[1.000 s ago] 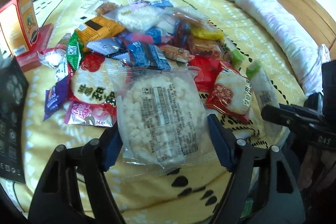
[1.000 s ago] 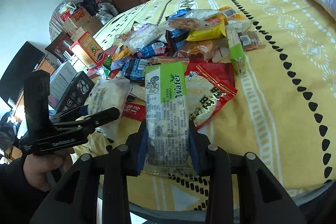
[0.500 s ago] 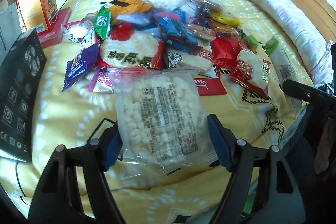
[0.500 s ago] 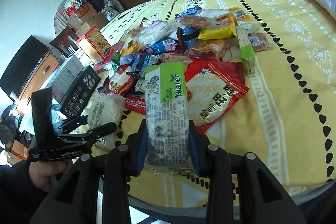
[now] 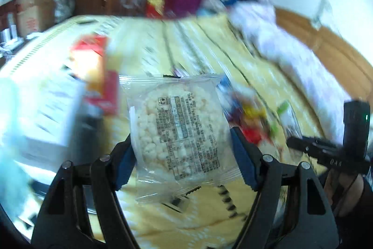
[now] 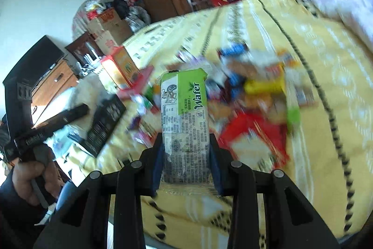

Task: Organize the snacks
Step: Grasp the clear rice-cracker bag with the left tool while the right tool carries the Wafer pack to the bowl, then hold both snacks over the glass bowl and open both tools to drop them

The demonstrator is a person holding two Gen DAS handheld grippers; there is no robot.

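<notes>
"Wafer" on green packet (image 6: 185,109)

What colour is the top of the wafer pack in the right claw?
Bright green, on the wafer pack in the right claw; right wrist view shows it best.

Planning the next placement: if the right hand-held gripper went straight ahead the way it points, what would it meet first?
Probably the snack pile on the yellow bedspread: the right hand-held gripper, shut on the wafer pack, points at it. Blur leaves depth unclear.
</notes>
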